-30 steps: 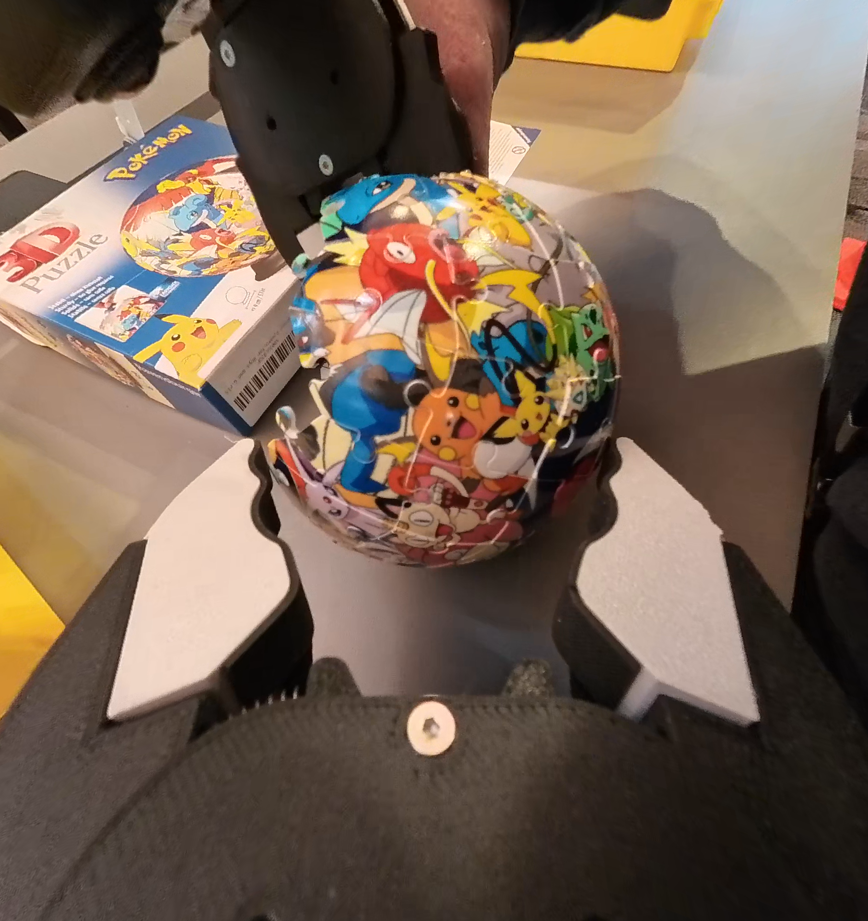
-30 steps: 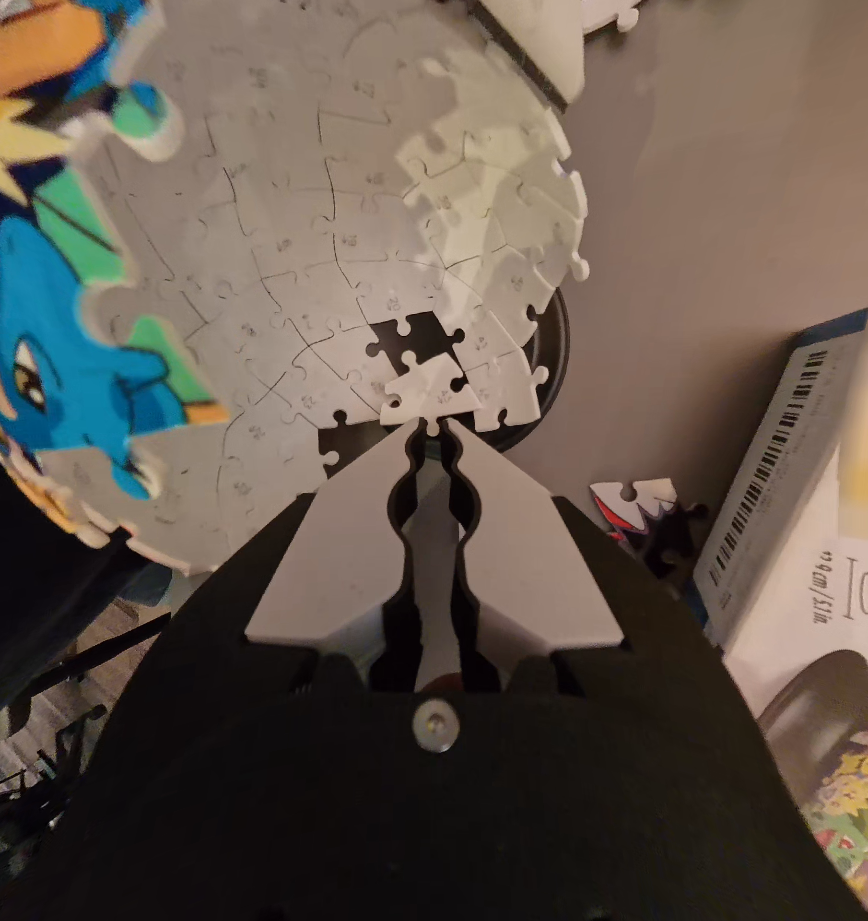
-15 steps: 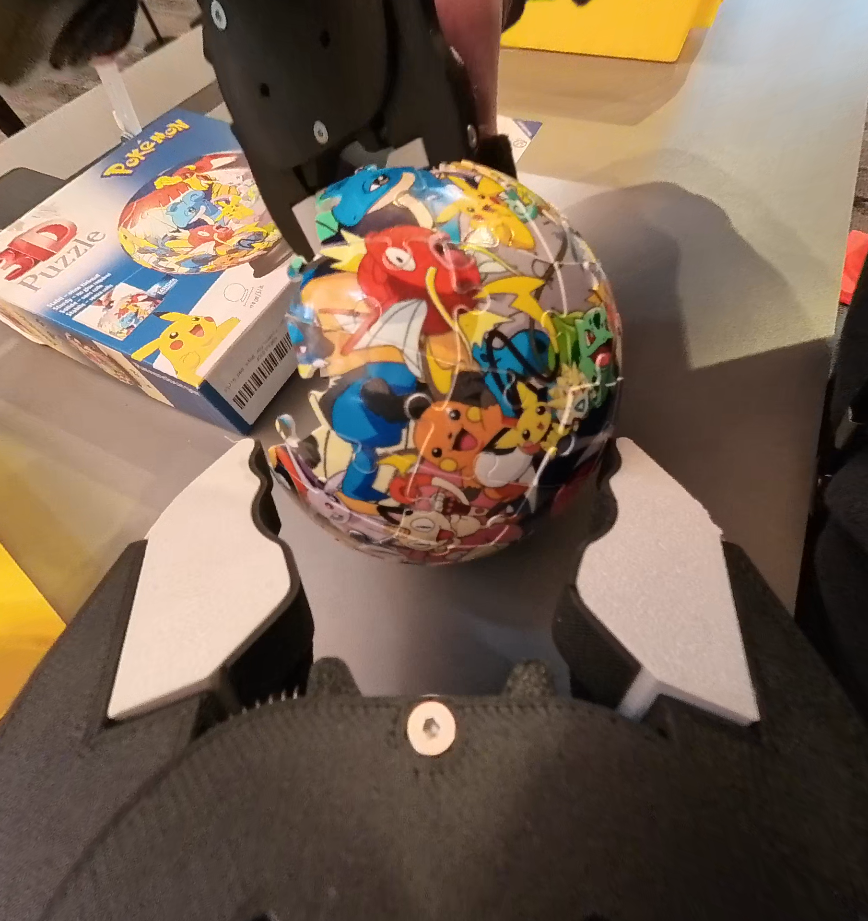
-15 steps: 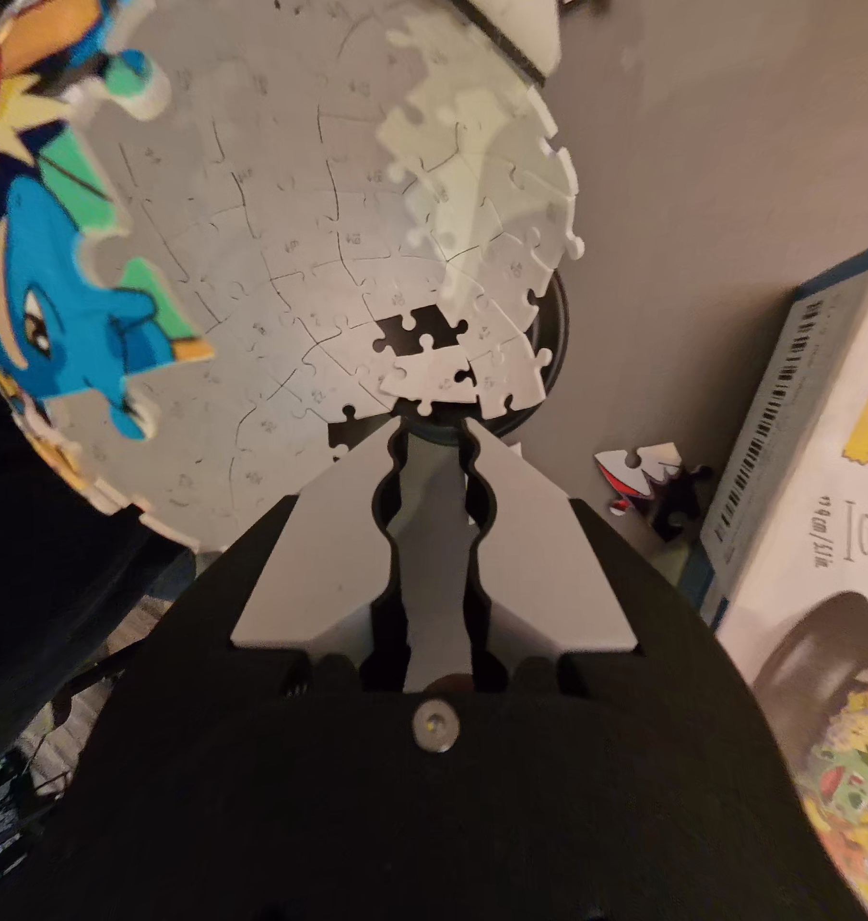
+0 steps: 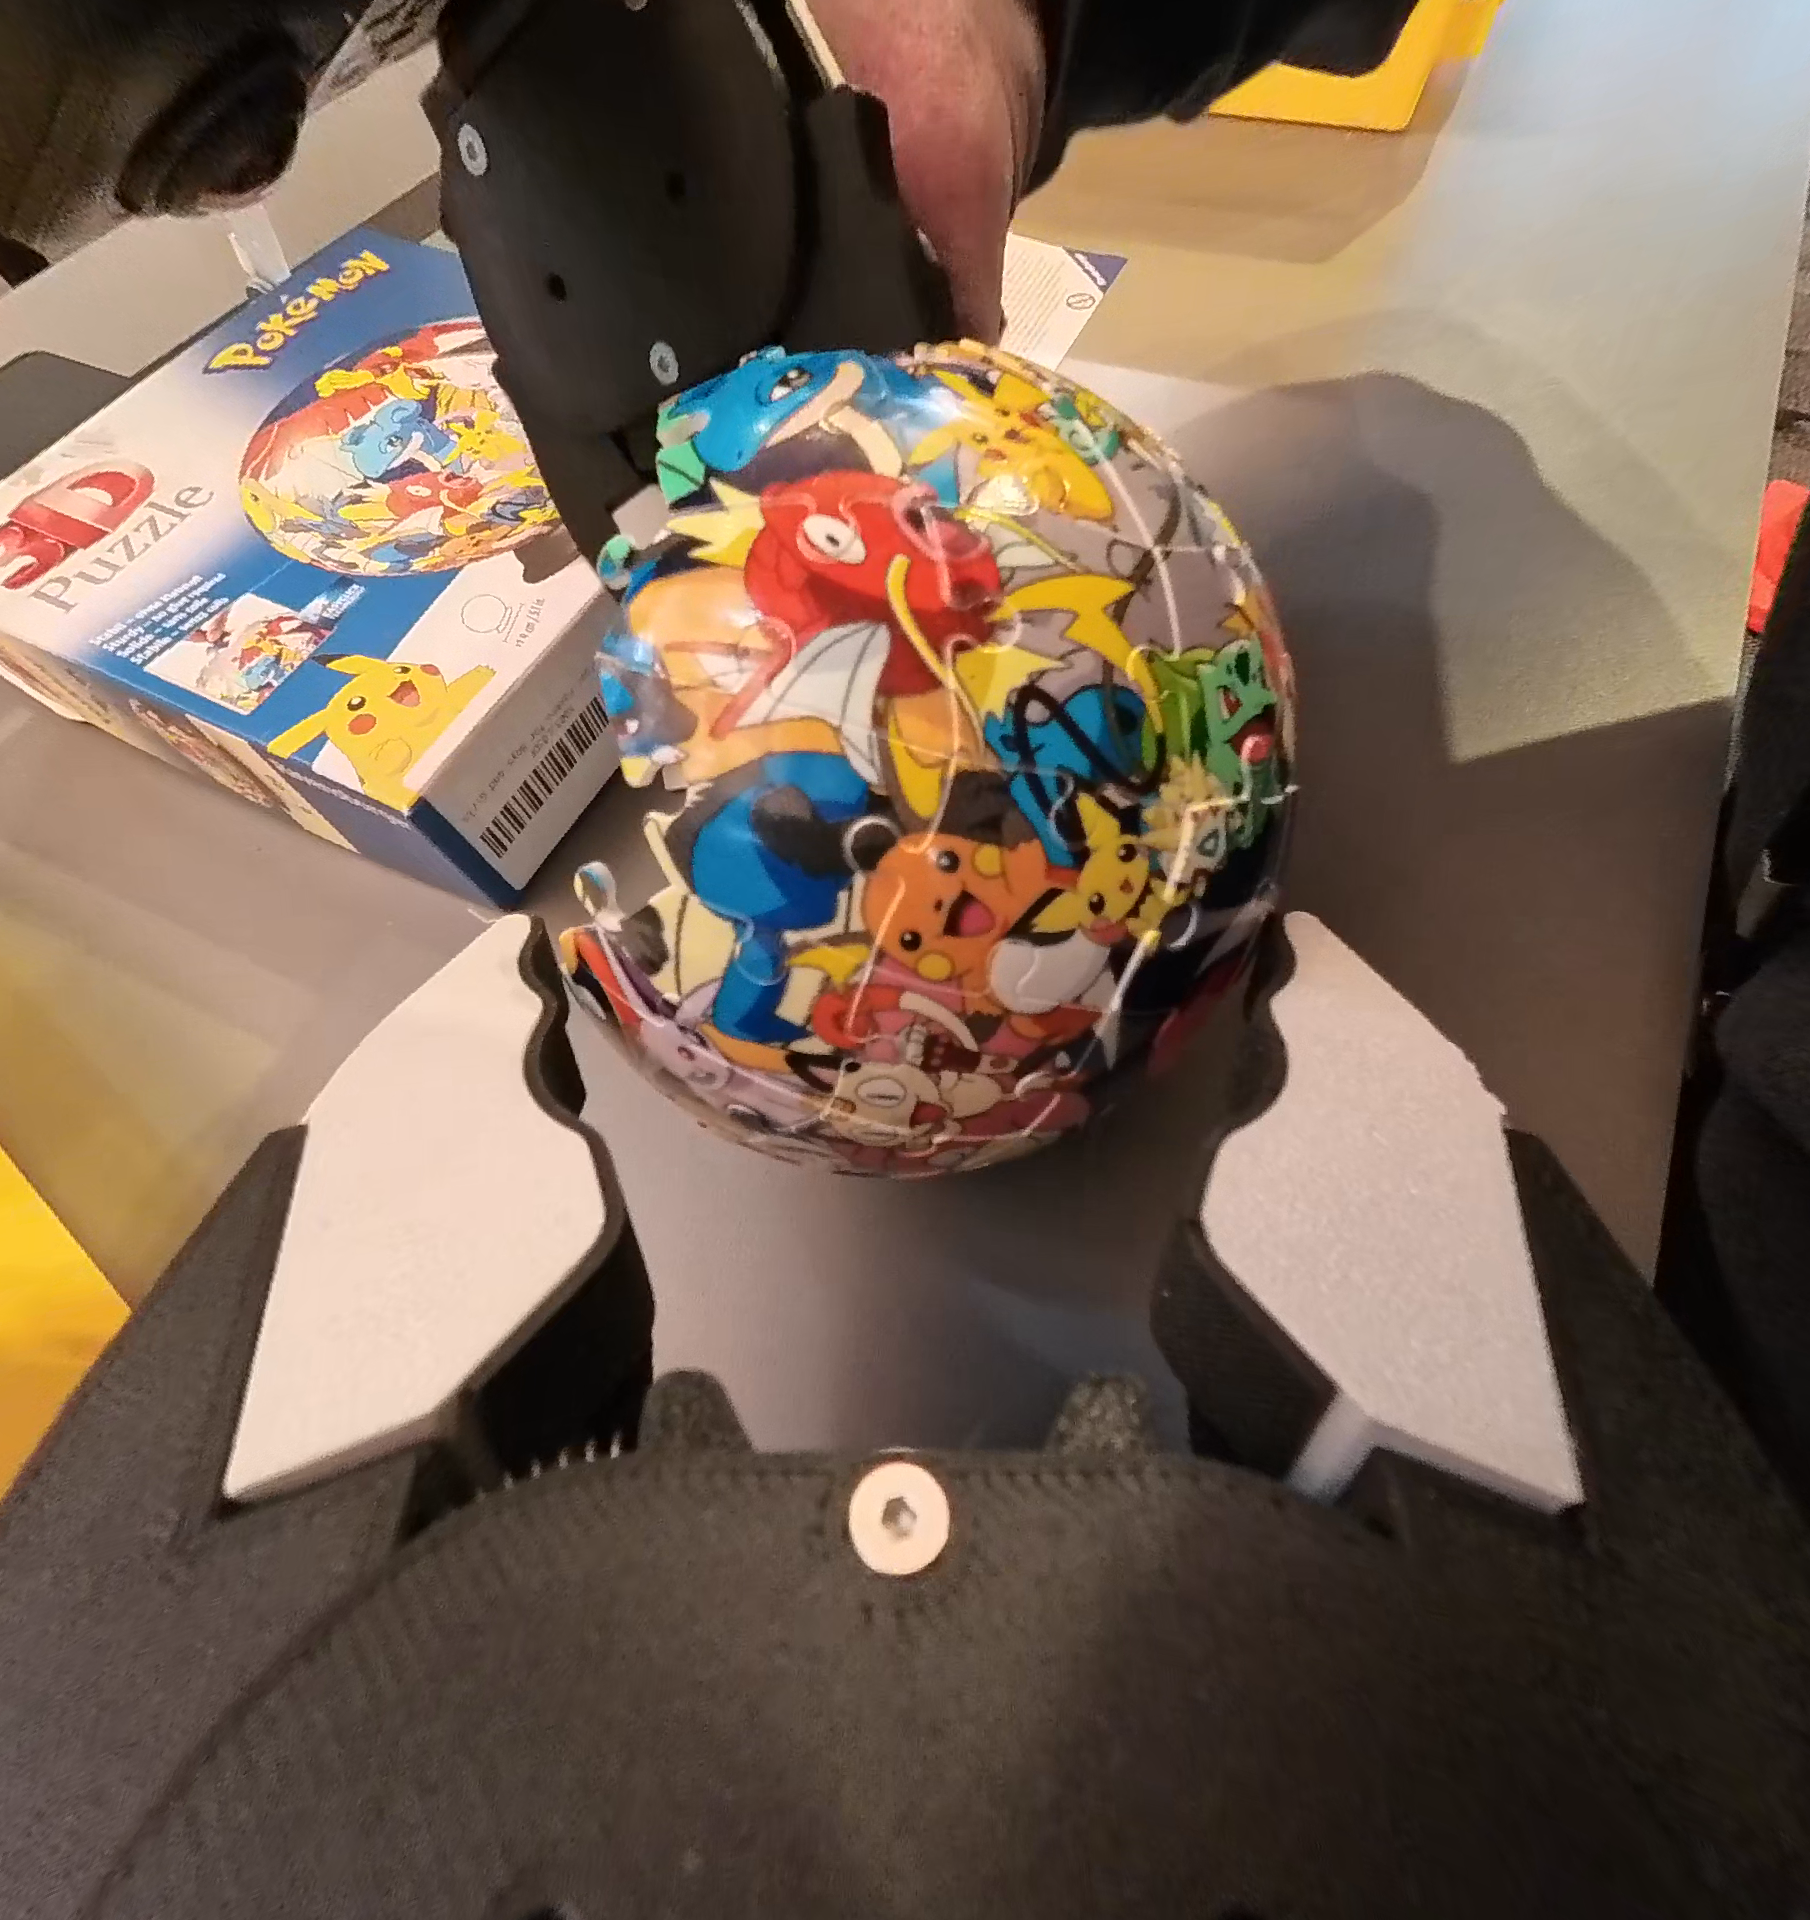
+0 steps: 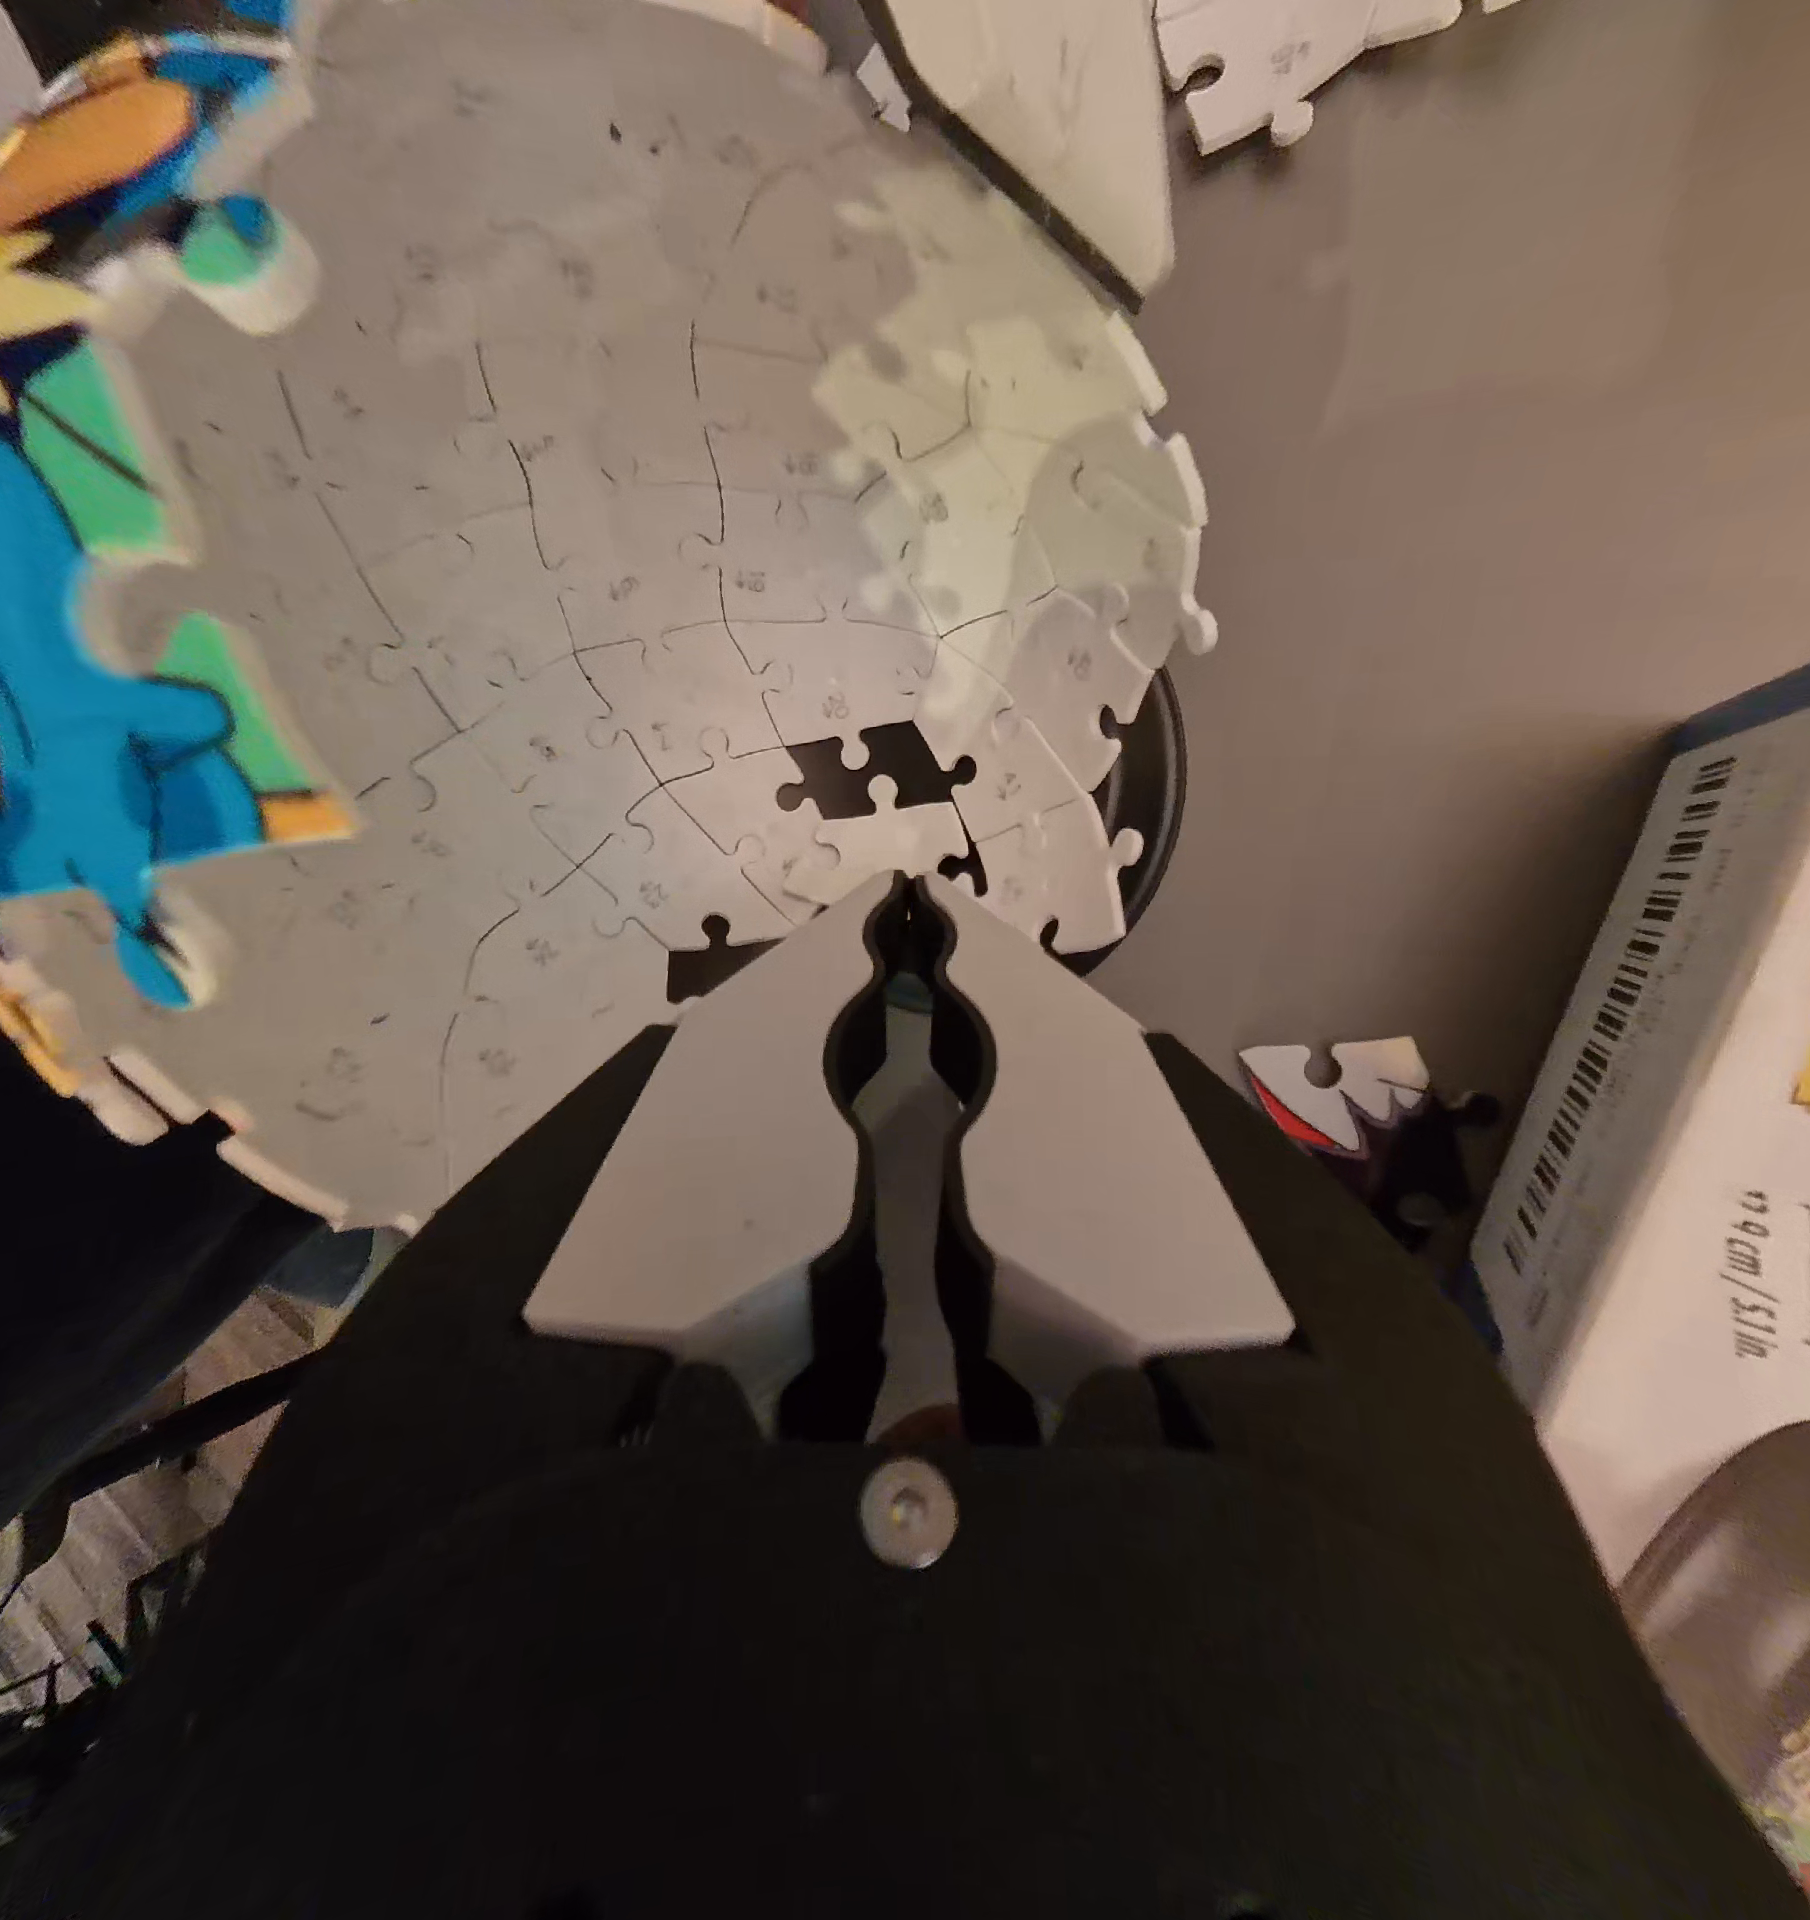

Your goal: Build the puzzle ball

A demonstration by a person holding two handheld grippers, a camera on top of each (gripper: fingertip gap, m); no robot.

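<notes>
The grey table (image 5: 1348, 468) carried everything I was working with, and I took it in from the largest thing down. The blue puzzle box (image 5: 288, 623) lay flat on the far left of the left wrist view, just beside the puzzle ball (image 5: 942, 748), which stood on a dark round stand (image 6: 1155, 790) near the table's middle. The ball's printed shell of cartoon creatures faced my left tool (image 5: 906, 997), whose fingers were spread wide on either side of the ball's lower half; I could not tell whether they touched it. From the right wrist view I looked into the ball's open side at the pale, numbered backs of the joined pieces, with a dark, piece-shaped gap (image 6: 870, 774) low in the wall. My right tool (image 6: 906, 883) had its fingers drawn in to a narrow pinch at the tips, pressed against a white puzzle piece (image 6: 885, 836) that sat just below that gap, slightly askew. A few loose puzzle pieces (image 6: 1348, 1091) lay on the table between the stand and the box.
</notes>
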